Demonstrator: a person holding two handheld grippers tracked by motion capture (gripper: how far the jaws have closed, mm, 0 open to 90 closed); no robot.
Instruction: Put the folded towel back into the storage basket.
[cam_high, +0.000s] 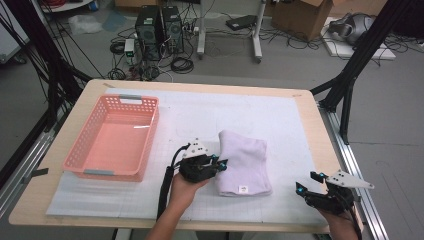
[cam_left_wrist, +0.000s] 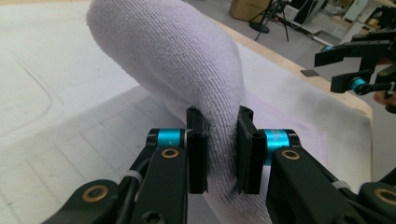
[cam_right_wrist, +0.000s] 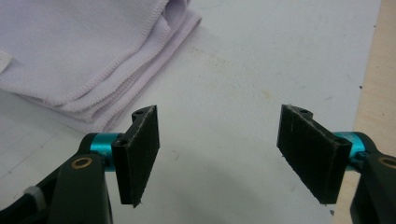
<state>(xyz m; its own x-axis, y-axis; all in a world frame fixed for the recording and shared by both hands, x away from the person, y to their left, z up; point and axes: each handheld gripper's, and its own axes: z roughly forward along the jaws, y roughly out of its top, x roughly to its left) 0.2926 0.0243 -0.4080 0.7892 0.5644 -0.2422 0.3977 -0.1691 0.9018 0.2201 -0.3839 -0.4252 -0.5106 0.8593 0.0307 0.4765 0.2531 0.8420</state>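
A folded pale lilac towel (cam_high: 245, 160) lies on the white mat at the table's middle. My left gripper (cam_high: 220, 165) meets the towel's left edge and is shut on it. In the left gripper view the towel (cam_left_wrist: 177, 60) bulges up between the two black pads, which pinch its fold at my left gripper (cam_left_wrist: 222, 154). My right gripper (cam_high: 307, 181) stands open near the front right corner of the mat, apart from the towel. Nothing sits between its pads (cam_right_wrist: 219, 154), and the towel's stacked hems (cam_right_wrist: 70, 46) lie to its upper left. The right gripper (cam_left_wrist: 345, 65) also appears far off in the left gripper view.
An empty pink plastic basket (cam_high: 80, 150) stands on the left part of the white mat (cam_high: 300, 125). The wooden table edge (cam_high: 327, 135) runs close along the right. Computers, cables and boxes sit on the floor beyond the table.
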